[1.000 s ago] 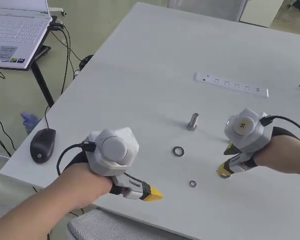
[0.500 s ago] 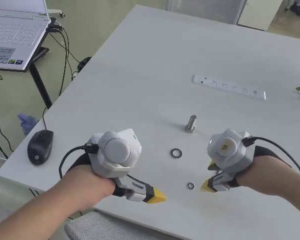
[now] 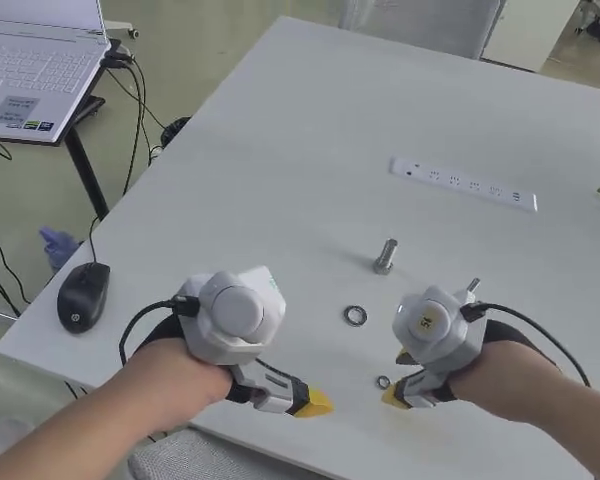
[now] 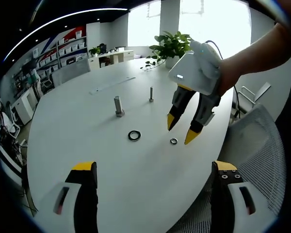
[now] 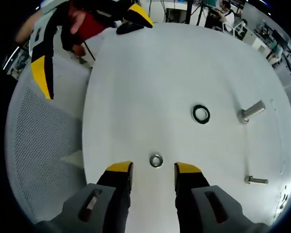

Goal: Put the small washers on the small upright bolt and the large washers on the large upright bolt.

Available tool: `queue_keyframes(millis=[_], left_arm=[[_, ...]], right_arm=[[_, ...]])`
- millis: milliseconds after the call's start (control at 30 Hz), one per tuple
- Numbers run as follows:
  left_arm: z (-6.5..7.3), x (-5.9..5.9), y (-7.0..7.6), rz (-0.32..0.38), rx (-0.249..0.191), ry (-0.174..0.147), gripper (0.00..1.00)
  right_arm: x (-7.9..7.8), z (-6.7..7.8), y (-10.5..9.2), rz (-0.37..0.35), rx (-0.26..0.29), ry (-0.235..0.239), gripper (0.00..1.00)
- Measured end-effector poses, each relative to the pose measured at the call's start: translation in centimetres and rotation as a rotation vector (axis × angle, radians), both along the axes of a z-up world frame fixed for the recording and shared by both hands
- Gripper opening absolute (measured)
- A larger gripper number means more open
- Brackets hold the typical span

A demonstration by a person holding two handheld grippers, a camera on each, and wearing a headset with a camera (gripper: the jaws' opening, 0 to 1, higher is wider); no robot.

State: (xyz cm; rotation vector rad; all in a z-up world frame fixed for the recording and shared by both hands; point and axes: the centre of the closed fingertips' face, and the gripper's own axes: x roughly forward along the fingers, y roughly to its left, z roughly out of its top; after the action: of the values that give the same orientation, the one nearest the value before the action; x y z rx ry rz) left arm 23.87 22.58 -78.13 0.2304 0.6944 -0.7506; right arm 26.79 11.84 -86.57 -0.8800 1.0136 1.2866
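Observation:
On the white table [image 3: 280,150] a small washer [image 3: 383,382] [image 5: 156,160] lies flat near the front edge. My right gripper [image 3: 396,397] [image 5: 153,169] is open and angled down, its yellow tips just short of the washer on either side. A large washer [image 3: 355,316] [image 5: 201,114] lies further in. Beyond it stand the large upright bolt [image 3: 385,256] [image 4: 118,106] and the thin small bolt [image 3: 472,287] [image 4: 151,93]. My left gripper [image 3: 308,403] [image 4: 153,167] hovers open at the front edge, holding nothing. The right gripper [image 4: 180,130] shows over the small washer [image 4: 173,141].
A white power strip [image 3: 463,183] lies at the back right. A black mouse [image 3: 83,296] sits at the table's left corner, and a laptop [image 3: 35,60] stands on a side stand beyond it. A grey mesh chair seat [image 5: 43,145] is under the front edge.
My right gripper has moved left and toward the front edge, ending at the small washer. The left gripper has hardly moved.

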Motion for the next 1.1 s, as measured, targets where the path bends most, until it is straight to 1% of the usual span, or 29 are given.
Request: queue_keyframes(millis=[33,67,167,400,467,500,567,633,700,800,933,1033,1100], left_arm=[[0.0,0.0,0.1,0.002,-0.003,0.001,0.98],[0.0,0.0,0.1,0.003,-0.006,0.001,0.97],[-0.3,0.0,0.4,0.005,-0.009,0.010,0.96],[-0.5,0.1,0.7,0.002,-0.016,0.017,0.93],[-0.5,0.2,0.7,0.001,-0.018,0.017,0.92],[-0.4,0.2,0.7,0.001,-0.021,0.017,0.92],[-0.4,0.2,0.6,-0.001,-0.037,0.018,0.92],[-0.7,0.1,0.7,-0.005,-0.029,0.023,0.91],[-0.9,0.1,0.6,-0.007,-0.032,0.026,0.91],[-0.9,0.1,0.5,-0.008,-0.042,0.029,0.90],[-1.1,0.1,0.3,-0.011,-0.042,0.034,0.90],[-1.1,0.1,0.2,-0.015,-0.043,0.034,0.89],[-1.1,0.2,0.2,-0.016,-0.040,0.035,0.88]], right_arm=[[-0.2,-0.1,0.3,-0.016,0.010,0.013,0.36],[-0.2,-0.2,0.3,-0.019,0.010,0.013,0.36],[0.0,-0.7,0.5,-0.019,0.001,0.001,0.36],[0.0,-1.6,0.2,-0.012,-0.033,-0.015,0.35],[0.1,-1.5,0.2,0.006,-0.034,-0.040,0.34],[0.0,-1.4,0.2,-0.001,-0.038,-0.033,0.34],[0.1,-1.4,0.2,-0.006,-0.038,-0.032,0.33],[0.2,-1.3,0.2,-0.003,-0.038,-0.036,0.32],[0.1,-1.3,0.2,0.011,-0.035,-0.038,0.30],[0.0,-1.4,0.3,0.015,-0.048,-0.040,0.23],[0.1,-1.4,0.4,0.006,-0.062,-0.042,0.19],[0.1,-1.4,0.3,0.026,-0.078,-0.051,0.15],[0.2,-1.4,0.3,0.029,-0.087,-0.051,0.14]])
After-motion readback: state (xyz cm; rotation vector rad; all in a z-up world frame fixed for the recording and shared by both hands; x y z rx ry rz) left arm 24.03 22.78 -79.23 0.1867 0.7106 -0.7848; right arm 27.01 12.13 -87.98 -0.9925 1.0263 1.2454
